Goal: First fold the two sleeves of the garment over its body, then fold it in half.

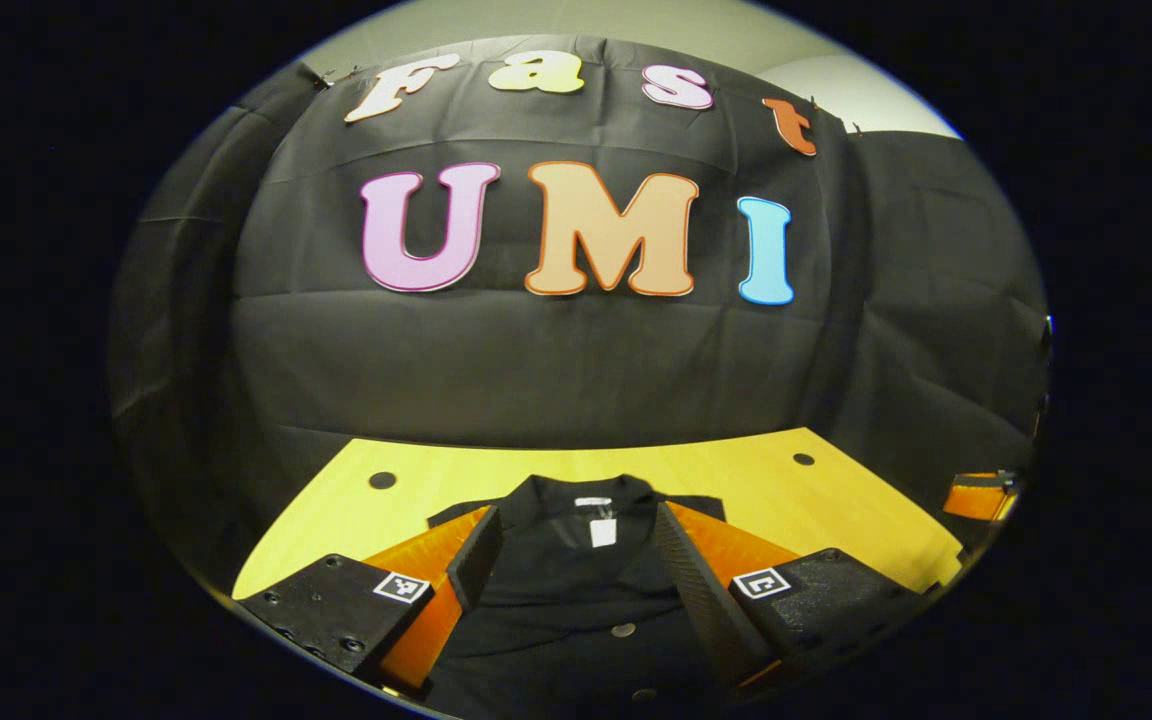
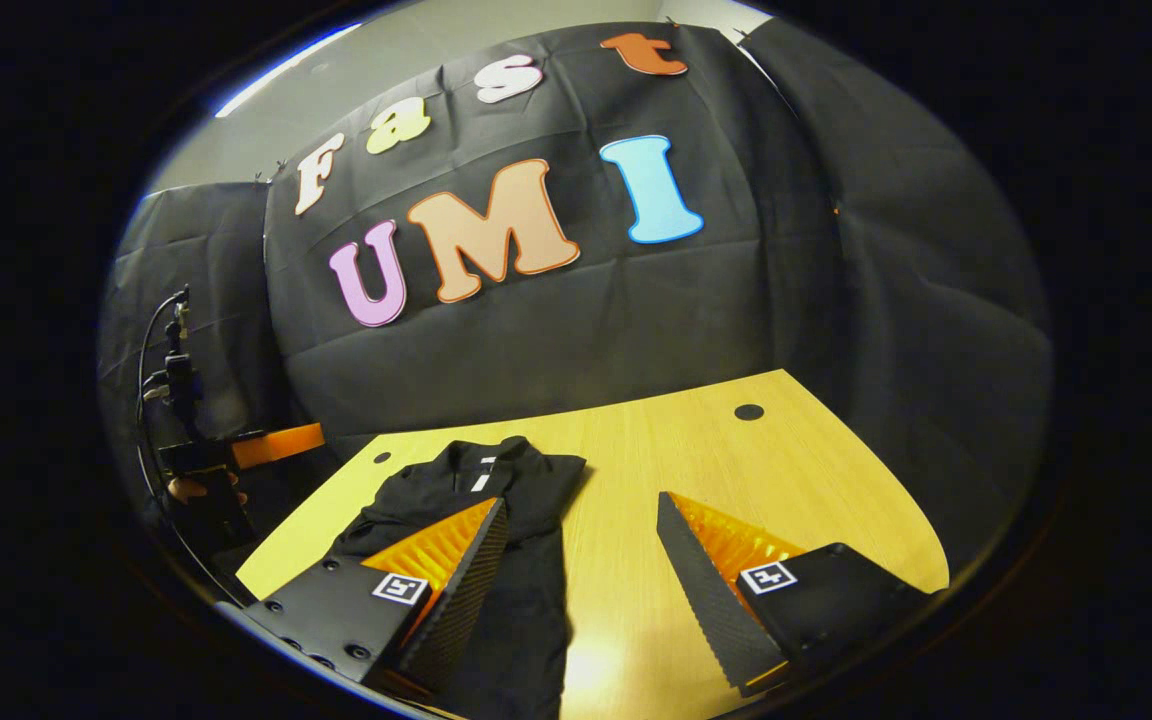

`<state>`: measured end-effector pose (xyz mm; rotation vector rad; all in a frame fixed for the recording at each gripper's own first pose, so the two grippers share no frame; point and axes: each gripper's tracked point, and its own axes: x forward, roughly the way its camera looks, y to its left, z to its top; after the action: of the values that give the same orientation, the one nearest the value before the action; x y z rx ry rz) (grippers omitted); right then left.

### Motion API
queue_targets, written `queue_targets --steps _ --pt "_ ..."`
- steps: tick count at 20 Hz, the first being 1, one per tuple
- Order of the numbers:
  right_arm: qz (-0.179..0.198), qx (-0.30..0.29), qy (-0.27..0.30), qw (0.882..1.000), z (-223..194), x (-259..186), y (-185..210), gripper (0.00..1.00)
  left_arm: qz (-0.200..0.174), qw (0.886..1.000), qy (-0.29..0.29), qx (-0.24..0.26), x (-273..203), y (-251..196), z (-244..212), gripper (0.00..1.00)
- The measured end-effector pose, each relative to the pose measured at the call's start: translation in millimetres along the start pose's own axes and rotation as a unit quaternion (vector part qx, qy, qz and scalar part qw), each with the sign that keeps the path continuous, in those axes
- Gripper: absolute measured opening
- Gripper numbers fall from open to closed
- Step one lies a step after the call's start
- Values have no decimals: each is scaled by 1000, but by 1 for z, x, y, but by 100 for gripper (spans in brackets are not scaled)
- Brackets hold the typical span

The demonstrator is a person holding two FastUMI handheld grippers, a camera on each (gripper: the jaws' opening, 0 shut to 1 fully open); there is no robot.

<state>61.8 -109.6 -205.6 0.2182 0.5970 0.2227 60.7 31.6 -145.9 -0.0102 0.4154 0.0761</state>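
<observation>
White neck tag (image 1: pixel 603 531) on black garment (image 1: pixel 576 590); writing unreadable.

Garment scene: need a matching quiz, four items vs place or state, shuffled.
Column 1:
1. garment
2. white tag
3. left tool
4. right tool

Column 2:
A. open, above the garment's right edge and bare table
B. black, lying flat on the yellow wooden table
C. open, straddling the garment's chest below the collar
D. inside the collar, at the neck

Pairs: 1-B, 2-D, 3-C, 4-A
</observation>
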Motion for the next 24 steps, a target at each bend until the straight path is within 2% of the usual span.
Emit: queue_targets --steps 1,3,4,7,8,9,11,16,20,24 --pt "1 -4 1 1000 -4 -3 8 97 4 1000 2 1 -9 11 -6 94" --pt "3 -18 7 1000 -17 -13 27 97 17 1000 11 -6 -33 31 -21 98" --pt "5 -28 12 1000 -24 -17 35 97 22 1000 15 -10 -45 39 -30 94" --pt "7 -46 24 999 -48 -28 54 98 37 999 33 -13 -76 62 -57 94" --pt "8 -48 29 998 -57 -32 58 98 40 998 41 -14 -86 67 -67 98" --pt "7 -49 34 998 -65 -36 63 98 42 998 48 -16 -95 73 -76 94" --pt "4 -46 45 998 -83 -41 67 98 46 997 66 -20 -107 81 -97 94" --pt "-22 -62 97 993 -144 -50 61 98 56 991 118 -31 -135 96 -157 95" --pt "-49 -72 144 986 -191 -59 51 98 70 979 188 -27 -155 108 -220 95" --pt "-65 -83 188 977 -231 -55 40 98 82 971 221 -33 -166 120 -259 96"
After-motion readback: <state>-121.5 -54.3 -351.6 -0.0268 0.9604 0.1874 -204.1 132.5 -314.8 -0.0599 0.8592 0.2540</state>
